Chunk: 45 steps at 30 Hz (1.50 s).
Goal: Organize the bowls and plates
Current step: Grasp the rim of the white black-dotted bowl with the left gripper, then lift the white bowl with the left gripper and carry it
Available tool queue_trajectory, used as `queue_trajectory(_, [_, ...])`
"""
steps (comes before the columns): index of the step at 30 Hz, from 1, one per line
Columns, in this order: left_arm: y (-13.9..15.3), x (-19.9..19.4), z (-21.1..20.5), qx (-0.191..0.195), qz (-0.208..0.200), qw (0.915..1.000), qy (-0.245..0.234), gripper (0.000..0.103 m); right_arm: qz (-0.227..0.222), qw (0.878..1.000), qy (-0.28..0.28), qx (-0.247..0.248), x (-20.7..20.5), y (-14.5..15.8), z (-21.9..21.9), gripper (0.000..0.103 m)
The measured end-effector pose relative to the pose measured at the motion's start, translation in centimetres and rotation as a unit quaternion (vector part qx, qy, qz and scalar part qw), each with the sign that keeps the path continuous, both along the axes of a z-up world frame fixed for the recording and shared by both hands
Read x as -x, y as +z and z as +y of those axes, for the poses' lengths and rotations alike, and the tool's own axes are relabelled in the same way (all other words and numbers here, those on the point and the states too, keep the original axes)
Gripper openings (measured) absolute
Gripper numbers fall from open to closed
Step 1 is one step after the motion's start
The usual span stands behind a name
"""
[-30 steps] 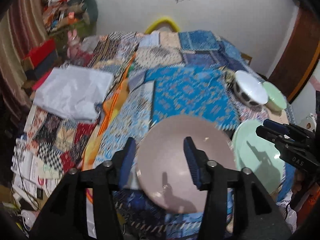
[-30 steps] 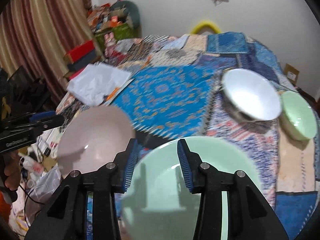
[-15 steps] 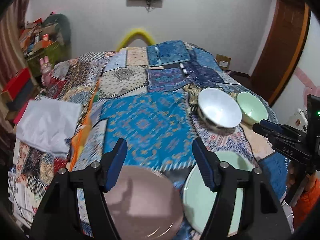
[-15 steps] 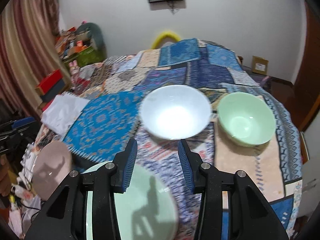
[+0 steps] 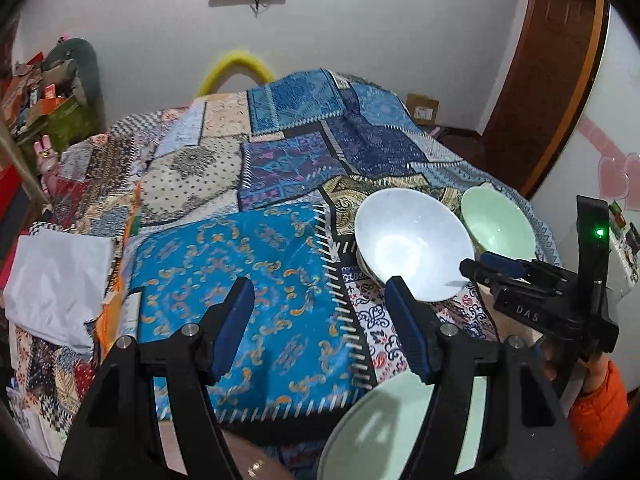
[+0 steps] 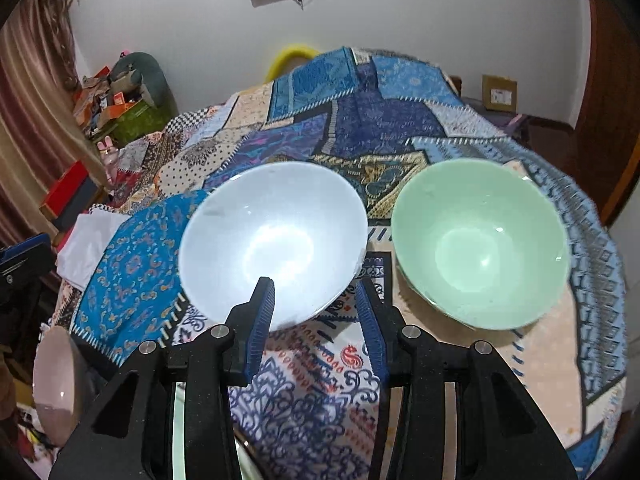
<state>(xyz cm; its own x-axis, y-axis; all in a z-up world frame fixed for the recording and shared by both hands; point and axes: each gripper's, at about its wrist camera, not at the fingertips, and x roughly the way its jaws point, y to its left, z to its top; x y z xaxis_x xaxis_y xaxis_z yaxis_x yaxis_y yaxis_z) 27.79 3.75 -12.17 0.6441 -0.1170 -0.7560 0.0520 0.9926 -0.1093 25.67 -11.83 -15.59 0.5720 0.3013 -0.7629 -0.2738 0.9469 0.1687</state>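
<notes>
A white bowl [image 6: 272, 240] and a pale green bowl [image 6: 480, 248] stand side by side on the patchwork cloth [image 6: 304, 396]. My right gripper [image 6: 314, 296] is open over the white bowl's near rim, left finger in front of its inside, right finger just outside; no pad presses on it. My left gripper [image 5: 318, 300] is open and empty over the blue patch, left of the white bowl [image 5: 412, 244] and green bowl [image 5: 498, 226]. A green plate [image 5: 380, 428] and a pink plate [image 5: 256, 464] lie at the near edge. The right gripper [image 5: 472, 268] shows at the right.
A white cloth [image 5: 56, 284] lies at the left of the table. Beyond it are a red box [image 6: 68, 190] and cluttered shelves [image 6: 116, 100]. A yellow chair back [image 5: 236, 66] stands behind the table. A wooden door [image 5: 548, 92] is at the right. An orange sleeve [image 5: 596, 408] holds the right gripper.
Both grippers have moved forward, off the pink and green plates toward the two bowls. The left jaws have opened wider. The plates have slid to the bottom edges of both views.
</notes>
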Motion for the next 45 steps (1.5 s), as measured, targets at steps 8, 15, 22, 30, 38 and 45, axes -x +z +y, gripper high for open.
queue_trajectory(8, [-2.6,-3.8,-1.0,0.002,0.028,0.9996,-0.008,0.067,0.006,1.000,0.010,0.010,-0.9,-1.7,0.6,0.035])
queue_trajectory(15, [-4.3,-5.9,-2.4,-0.015,0.048,0.9985,-0.024,0.066,0.012,1.000,0.007,0.001,-1.7,-2.3,0.6,0.027])
queue_trajectory(22, [-6.4,-7.2,-2.4,-0.008,0.095,0.9951,-0.025,0.037,0.013,0.999,0.039,-0.006,-1.4,-2.1,1.5,0.026])
queue_trajectory(30, [-7.8,-6.6,-2.3,-0.026,0.114,0.9929,-0.020,0.017,0.024,0.996,0.088,-0.011,-0.7,-1.9,3.3,0.027])
queue_trajectory(38, [-7.9,-6.9,-2.1,-0.016,0.108,0.9939,-0.013,0.017,0.003,0.999,0.051,-0.003,-0.8,-0.9,2.6,0.030])
queue_trajectory(45, [-7.9,-6.9,-2.3,-0.020,0.103,0.9944,-0.013,0.017,0.040,0.998,0.041,-0.019,-2.9,-2.5,2.9,0.027])
